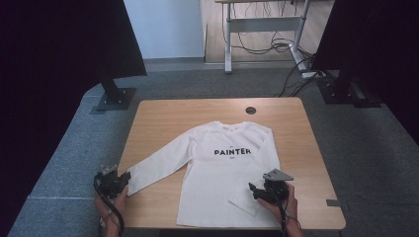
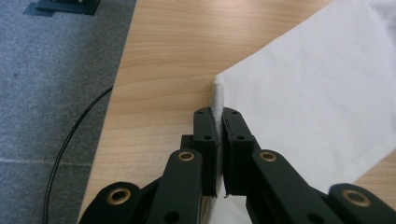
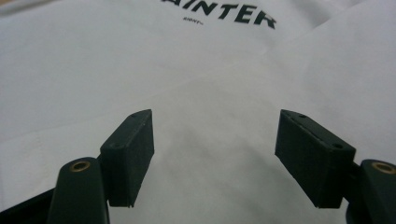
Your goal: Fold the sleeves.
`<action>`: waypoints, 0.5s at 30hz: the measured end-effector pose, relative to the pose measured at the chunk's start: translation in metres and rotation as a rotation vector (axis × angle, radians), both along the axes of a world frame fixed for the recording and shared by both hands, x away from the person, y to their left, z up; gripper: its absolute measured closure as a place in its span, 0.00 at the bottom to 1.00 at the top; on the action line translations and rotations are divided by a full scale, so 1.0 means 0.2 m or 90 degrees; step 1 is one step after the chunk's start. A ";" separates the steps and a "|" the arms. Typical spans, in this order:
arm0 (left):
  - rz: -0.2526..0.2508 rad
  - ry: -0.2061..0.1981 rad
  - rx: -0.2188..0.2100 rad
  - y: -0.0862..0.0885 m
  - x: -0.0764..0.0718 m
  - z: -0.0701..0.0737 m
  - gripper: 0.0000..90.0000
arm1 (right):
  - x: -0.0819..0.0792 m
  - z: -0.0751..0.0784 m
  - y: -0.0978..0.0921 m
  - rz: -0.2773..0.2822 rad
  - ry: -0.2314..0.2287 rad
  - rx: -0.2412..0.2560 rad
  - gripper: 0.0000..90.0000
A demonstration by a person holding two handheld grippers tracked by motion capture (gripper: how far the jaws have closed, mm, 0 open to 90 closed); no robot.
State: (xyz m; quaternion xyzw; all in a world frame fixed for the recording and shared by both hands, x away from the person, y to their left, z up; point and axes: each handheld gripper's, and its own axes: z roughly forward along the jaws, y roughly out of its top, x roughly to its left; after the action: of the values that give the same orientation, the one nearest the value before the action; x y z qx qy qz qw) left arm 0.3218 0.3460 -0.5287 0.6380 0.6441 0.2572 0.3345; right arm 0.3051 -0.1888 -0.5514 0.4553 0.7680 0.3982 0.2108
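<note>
Here we see the white long-sleeved shirt (image 1: 222,173) flat on the tabletop (image 1: 163,111), collar far, hem near; left gripper (image 2: 219,121) fingers clamp its sleeve cuff (image 2: 218,98), right gripper (image 3: 212,140) fingers spread apart over it.

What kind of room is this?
Probably a lab or office workspace: a wooden desk with a cable hole stands on grey carpet, with loose cables under another desk behind.
</note>
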 end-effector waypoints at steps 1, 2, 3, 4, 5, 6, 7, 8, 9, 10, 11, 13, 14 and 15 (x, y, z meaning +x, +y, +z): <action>-0.003 -0.004 0.000 -0.01 0.00 0.01 0.95 | -0.01 0.01 -0.01 0.000 -0.004 0.005 0.31; -0.006 -0.007 0.000 -0.02 0.00 0.01 0.95 | -0.01 0.02 -0.01 0.001 -0.004 0.013 0.31; -0.009 -0.011 -0.001 -0.03 -0.01 0.02 0.95 | -0.02 0.02 -0.02 0.002 -0.004 0.016 0.31; -0.013 -0.015 -0.003 -0.03 -0.01 0.03 0.95 | -0.03 0.02 -0.02 0.004 -0.002 0.017 0.31; -0.017 -0.018 -0.005 -0.04 -0.01 0.04 0.95 | -0.03 0.02 -0.03 0.004 -0.001 0.017 0.31; -0.019 -0.021 -0.005 -0.05 -0.01 0.04 0.95 | -0.04 0.02 -0.03 0.006 0.000 0.019 0.30; -0.021 -0.022 -0.006 -0.06 -0.01 0.04 0.95 | -0.04 0.03 -0.04 0.006 0.001 0.018 0.30; -0.025 -0.024 -0.007 -0.07 -0.01 0.05 0.95 | -0.05 0.03 -0.04 0.006 0.002 0.019 0.30; -0.030 -0.025 -0.007 -0.08 -0.01 0.05 0.95 | -0.05 0.03 -0.05 0.004 0.002 0.020 0.30; -0.033 -0.025 -0.008 -0.09 -0.01 0.05 0.95 | -0.06 0.03 -0.06 0.003 0.001 0.021 0.30; -0.037 -0.025 -0.009 -0.10 -0.01 0.06 0.95 | -0.06 0.03 -0.07 0.001 0.002 0.022 0.30; -0.045 -0.027 -0.007 -0.12 -0.01 0.06 0.95 | -0.06 0.03 -0.08 -0.005 0.006 0.022 0.30; -0.048 -0.028 -0.007 -0.13 -0.01 0.06 0.95 | -0.06 0.03 -0.09 -0.008 0.007 0.023 0.30; -0.051 -0.029 -0.008 -0.14 -0.01 0.07 0.95 | -0.06 0.03 -0.09 -0.012 0.009 0.024 0.30</action>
State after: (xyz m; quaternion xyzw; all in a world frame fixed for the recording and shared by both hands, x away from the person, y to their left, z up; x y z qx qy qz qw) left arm 0.3190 0.3176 -0.5155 0.6552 0.6117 0.2540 0.3634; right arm 0.2926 -0.2072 -0.5455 0.4690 0.7577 0.4071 0.2005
